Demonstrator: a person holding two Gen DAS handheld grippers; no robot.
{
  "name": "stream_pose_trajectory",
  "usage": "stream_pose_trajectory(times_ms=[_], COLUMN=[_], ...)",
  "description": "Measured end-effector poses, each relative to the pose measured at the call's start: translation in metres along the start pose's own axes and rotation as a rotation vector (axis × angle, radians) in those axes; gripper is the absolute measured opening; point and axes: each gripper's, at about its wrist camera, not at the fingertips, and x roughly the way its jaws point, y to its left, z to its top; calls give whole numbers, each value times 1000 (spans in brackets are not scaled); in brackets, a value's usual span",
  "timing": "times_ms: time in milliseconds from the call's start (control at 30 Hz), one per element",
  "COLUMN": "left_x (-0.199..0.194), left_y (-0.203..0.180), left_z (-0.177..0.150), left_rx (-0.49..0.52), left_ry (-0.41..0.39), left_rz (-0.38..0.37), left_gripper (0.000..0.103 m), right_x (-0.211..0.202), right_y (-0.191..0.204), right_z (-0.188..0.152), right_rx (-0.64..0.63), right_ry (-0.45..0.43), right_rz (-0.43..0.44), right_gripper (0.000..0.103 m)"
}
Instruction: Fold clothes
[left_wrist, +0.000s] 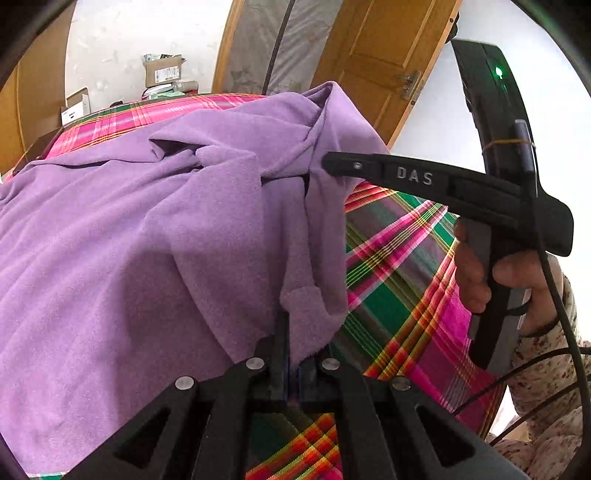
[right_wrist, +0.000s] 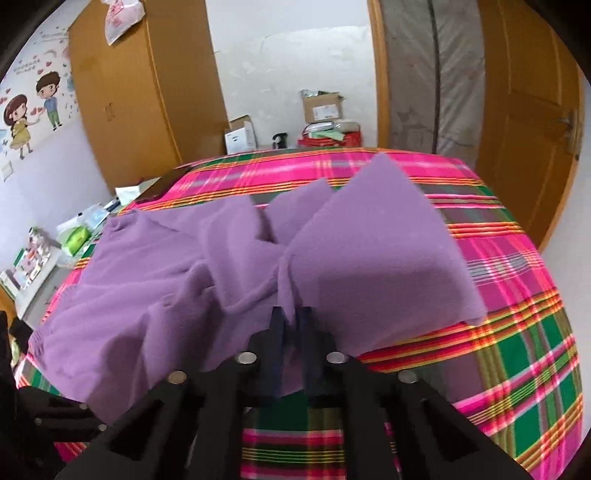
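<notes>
A purple fleece garment lies rumpled on a bed with a pink and green plaid cover. My left gripper is shut on a hanging edge of the garment at its near right side. The right gripper comes in from the right, held by a person's hand, and pinches a raised fold further back. In the right wrist view that gripper is shut on the purple garment, and a lifted flap stands up over the plaid cover.
Cardboard boxes and bags sit beyond the far edge of the bed. A wooden wardrobe stands at the back left, a wooden door at the right. A cluttered side table stands left of the bed. Cables hang by the sleeve.
</notes>
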Motion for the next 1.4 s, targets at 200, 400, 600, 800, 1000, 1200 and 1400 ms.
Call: stream_pose_trajectory(times_ms=[200,400,600,800,1000,1200,1400], left_x=[-2,-10,-13,-7,-22,-49,-42], left_y=[-5,-13,-34,-37,-36,-30,-35], left_z=[-2,-2,-5,-9,7,33,58], left_rx=[6,23,66,78,73,57,62], left_ry=[-9,-39,-35,-8,-55,-127,-133], left_rz=[-6,-27,-46,-35,-74,-177,-187], left_gripper=[3,3,3,3,18,30,40], right_x=[-25,-80,-115,-112,-88,-79,-77], right_y=[-20,-40,-46,-55,-62,-57,-56], right_z=[-5,-13,-30,-59,-81,-87,-84], right_rx=[52,114,119,140,134,62,3], right_ry=[-65,-211,-258,-181,-67,-24,12], right_rz=[-29,-65,-92,-93,-107,-129,-107], right_gripper=[3,2,2,3,3,3,4])
